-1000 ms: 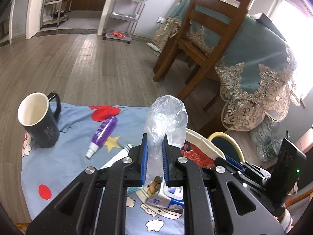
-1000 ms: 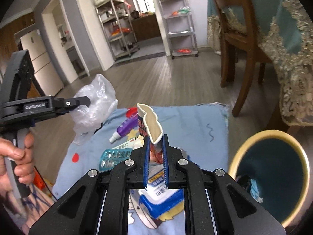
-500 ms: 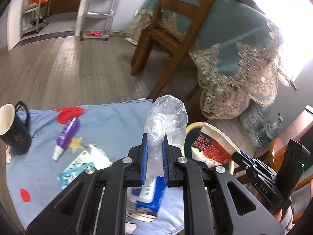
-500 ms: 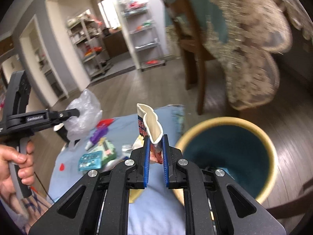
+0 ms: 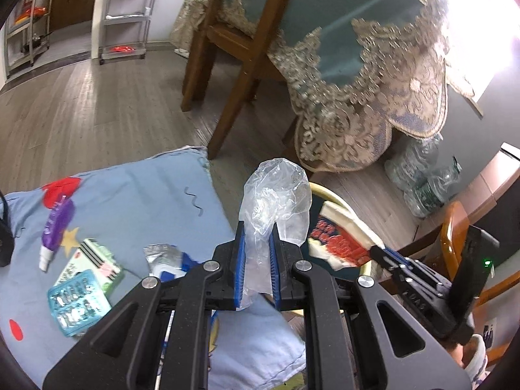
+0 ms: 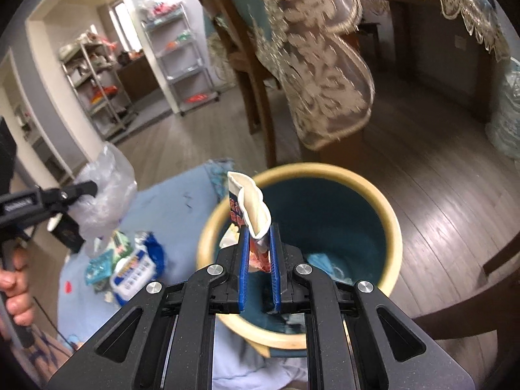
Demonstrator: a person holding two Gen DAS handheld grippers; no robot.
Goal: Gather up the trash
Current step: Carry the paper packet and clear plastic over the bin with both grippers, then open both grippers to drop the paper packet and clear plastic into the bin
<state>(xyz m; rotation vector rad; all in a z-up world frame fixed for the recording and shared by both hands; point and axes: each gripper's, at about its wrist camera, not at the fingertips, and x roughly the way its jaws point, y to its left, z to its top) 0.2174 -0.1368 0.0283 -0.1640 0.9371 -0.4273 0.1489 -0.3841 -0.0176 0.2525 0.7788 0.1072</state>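
Note:
My left gripper [image 5: 256, 237] is shut on a crumpled clear plastic bag [image 5: 276, 195], held above the right edge of the blue cloth [image 5: 136, 201]; the bag also shows in the right wrist view [image 6: 104, 191]. My right gripper [image 6: 258, 243] is shut on a red and white snack wrapper [image 6: 250, 204], held over the open mouth of the teal bin with a yellow rim [image 6: 373, 191]. In the left wrist view the wrapper [image 5: 338, 240] hangs over the bin rim [image 5: 328, 193], just right of the plastic bag.
On the cloth lie a purple spray bottle [image 5: 55, 227], a green box [image 5: 91, 263], a teal blister pack [image 5: 78, 302] and a blue and white packet [image 6: 133, 273]. A wooden chair [image 5: 234, 48] and a lace-draped table [image 5: 367, 74] stand behind the bin. Water bottles [image 5: 422, 182] lie at right.
Both grippers have swung right toward the bin. The right gripper with the wrapper is now over the bin's mouth; the left gripper with the bag has come up beside the rim.

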